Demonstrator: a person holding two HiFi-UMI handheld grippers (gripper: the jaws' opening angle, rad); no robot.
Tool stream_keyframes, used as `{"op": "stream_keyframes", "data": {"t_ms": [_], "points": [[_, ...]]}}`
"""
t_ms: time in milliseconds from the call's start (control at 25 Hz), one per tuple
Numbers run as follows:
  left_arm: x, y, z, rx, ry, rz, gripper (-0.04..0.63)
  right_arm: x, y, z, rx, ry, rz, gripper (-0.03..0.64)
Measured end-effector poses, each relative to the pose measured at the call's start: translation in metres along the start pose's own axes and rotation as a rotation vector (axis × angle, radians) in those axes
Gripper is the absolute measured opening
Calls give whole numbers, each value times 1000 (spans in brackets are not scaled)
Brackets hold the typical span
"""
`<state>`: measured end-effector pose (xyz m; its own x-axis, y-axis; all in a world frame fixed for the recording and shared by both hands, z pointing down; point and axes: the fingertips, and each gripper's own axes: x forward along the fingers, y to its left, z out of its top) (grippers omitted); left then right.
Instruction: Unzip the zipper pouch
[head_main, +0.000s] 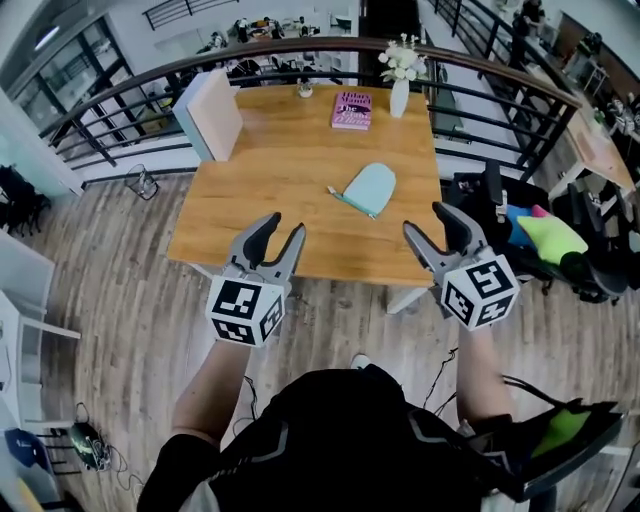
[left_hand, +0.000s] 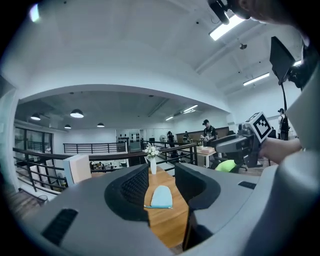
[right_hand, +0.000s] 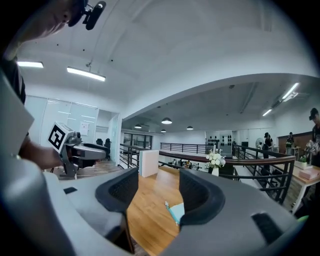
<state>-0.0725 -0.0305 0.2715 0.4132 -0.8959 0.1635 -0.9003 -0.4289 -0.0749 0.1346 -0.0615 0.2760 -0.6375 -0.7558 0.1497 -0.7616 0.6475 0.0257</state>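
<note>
The wooden table (head_main: 290, 195) fills the middle of the head view, with a curved dark railing (head_main: 300, 45) arcing behind its far edge. Taking the tabletop as a clock face with 12 at that far edge, a white box (head_main: 210, 112) stands upright at 10 o'clock, close to the left corner. The left gripper (head_main: 284, 226) and the right gripper (head_main: 425, 218) are held off the table, over the plank floor just short of the near edge, at about 7 and 5 o'clock, and both point toward 12. Each has its jaws spread apart with nothing between them; their own views show only bare tabletop and distant things in the gap. A pink book (head_main: 352, 110) lies flat at 1 o'clock, and a white vase (head_main: 399, 97) of white flowers stands just beside it, nearer the far right corner. The zipper pouch (head_main: 371, 188), pale blue and flat with one rounded end, lies at 3 o'clock, well apart from both grippers and nearer the right one. Its darker teal zipper edge (head_main: 352, 203) runs along the side facing 7 o'clock, and a short tail sticks out at that edge's 10 o'clock end. A small pot (head_main: 304, 90) sits at 12 o'clock by the far edge.
</note>
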Motion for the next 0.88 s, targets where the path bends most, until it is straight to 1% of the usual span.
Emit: {"op": "stream_keyframes", "data": {"t_ms": [80, 160, 240, 320, 360, 480, 560, 720, 880], "points": [[16, -5, -1, -7, 13, 1, 179, -1, -19, -3, 19, -8, -3, 256], [30, -14, -3, -3, 33, -15, 179, -2, -39, -6, 38, -19, -12, 252], [40, -23, -5, 32, 53, -35, 179, -2, -55, -7, 50, -28, -21, 252], [47, -25, -3, 70, 52, -26, 179, 1, -67, -9, 60, -31, -30, 253], [51, -21, -2, 71, 45, -14, 179, 5, -70, -11, 64, -31, -33, 253], [64, -6, -3, 17, 32, -3, 179, 17, -74, -15, 66, -19, -25, 255], [73, 1, -5, 1, 25, -10, 179, 27, -75, -18, 55, -2, -22, 255], [96, 22, -9, -21, 6, -44, 179, 49, -77, -22, 47, 19, -40, 255], [122, 47, -10, -34, 0, -100, 179, 77, -80, -17, 50, 38, -70, 255]]}}
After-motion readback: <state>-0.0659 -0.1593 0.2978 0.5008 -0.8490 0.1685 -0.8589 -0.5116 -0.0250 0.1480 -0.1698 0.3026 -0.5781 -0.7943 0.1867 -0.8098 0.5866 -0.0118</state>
